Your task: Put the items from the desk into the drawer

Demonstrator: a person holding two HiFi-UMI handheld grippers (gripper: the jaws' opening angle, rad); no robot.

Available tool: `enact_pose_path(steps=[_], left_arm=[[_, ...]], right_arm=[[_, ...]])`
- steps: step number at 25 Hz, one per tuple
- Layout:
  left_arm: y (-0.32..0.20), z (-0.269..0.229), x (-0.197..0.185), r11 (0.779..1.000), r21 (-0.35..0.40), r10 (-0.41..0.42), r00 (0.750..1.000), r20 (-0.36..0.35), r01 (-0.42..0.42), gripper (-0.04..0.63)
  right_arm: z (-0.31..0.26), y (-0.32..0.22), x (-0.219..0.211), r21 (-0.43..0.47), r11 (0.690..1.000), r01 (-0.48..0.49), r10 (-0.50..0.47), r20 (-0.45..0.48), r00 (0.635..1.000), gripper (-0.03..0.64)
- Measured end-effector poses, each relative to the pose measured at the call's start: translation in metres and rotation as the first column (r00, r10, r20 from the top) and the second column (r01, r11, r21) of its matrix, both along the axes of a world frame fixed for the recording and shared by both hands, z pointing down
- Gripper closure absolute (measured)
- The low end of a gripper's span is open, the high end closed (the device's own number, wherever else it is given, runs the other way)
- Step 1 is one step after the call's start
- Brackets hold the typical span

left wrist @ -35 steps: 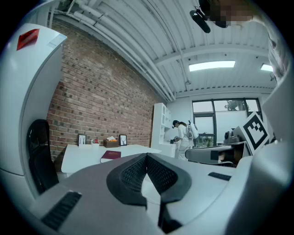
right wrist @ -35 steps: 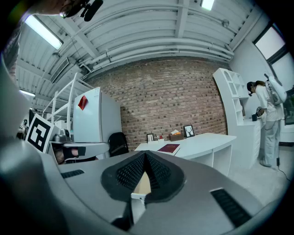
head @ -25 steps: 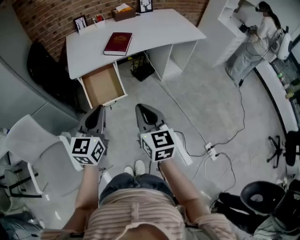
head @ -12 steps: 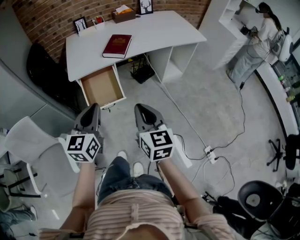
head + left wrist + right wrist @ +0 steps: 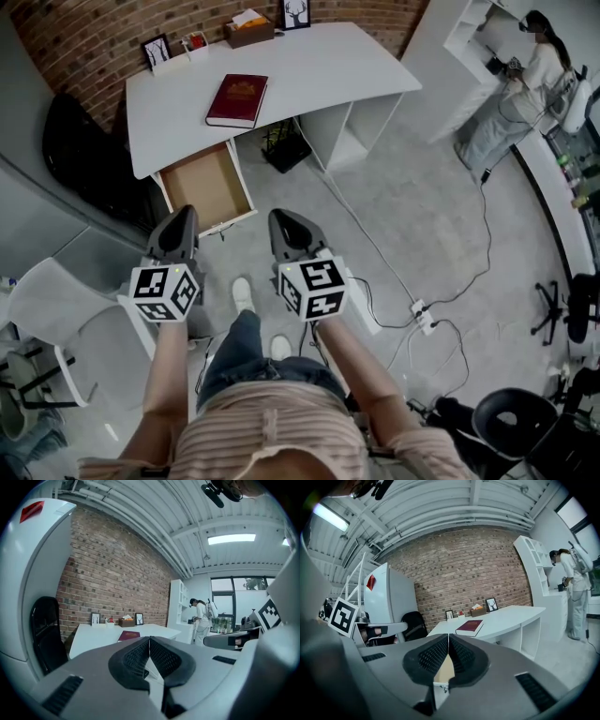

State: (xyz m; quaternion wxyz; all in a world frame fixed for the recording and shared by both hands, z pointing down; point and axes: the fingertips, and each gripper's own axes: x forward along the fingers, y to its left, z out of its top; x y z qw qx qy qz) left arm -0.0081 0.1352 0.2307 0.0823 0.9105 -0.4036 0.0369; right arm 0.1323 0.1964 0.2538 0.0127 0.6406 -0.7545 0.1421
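A dark red book lies on the white desk, also seen as the book and book in the gripper views. Below the desk's left part an open drawer shows a bare brown bottom. Both grippers are held side by side over the floor, well short of the desk. My left gripper is shut and holds nothing, and so is my right gripper. Their jaws meet tip to tip in both gripper views.
At the desk's back edge stand a small framed picture, a tissue box and another frame. A white chair is at my left, a black chair beside the desk. Cables and a power strip lie on the floor. A person stands far right.
The person carrying the grippers has stepped toward the desk; desk and drawer sit slightly nearer and a foot has swung forward. Both grippers stay shut and level.
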Motion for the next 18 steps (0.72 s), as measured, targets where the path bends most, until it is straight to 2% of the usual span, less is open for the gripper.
enact_pose_path(steps=[7,12,18], left_arm=[[-0.097,0.012,-0.01,1.0,-0.005,0.014,0.999,0.051,-0.014,0.584],[-0.163,0.021,-0.016,0.998,-0.06,0.033,0.998,0.048,-0.03,0.584],[-0.224,0.036,-0.013,0.989,-0.141,0.062,0.997,0.055,-0.054,0.583]], right_arm=[[0.021,-0.087,0.008,-0.064,0.995,-0.077,0.076,-0.01,0.997,0.6],[0.028,-0.146,0.013,-0.117,0.988,-0.106,0.109,0.018,0.994,0.6],[0.032,-0.199,0.021,-0.137,0.981,-0.137,0.14,0.012,0.99,0.6]])
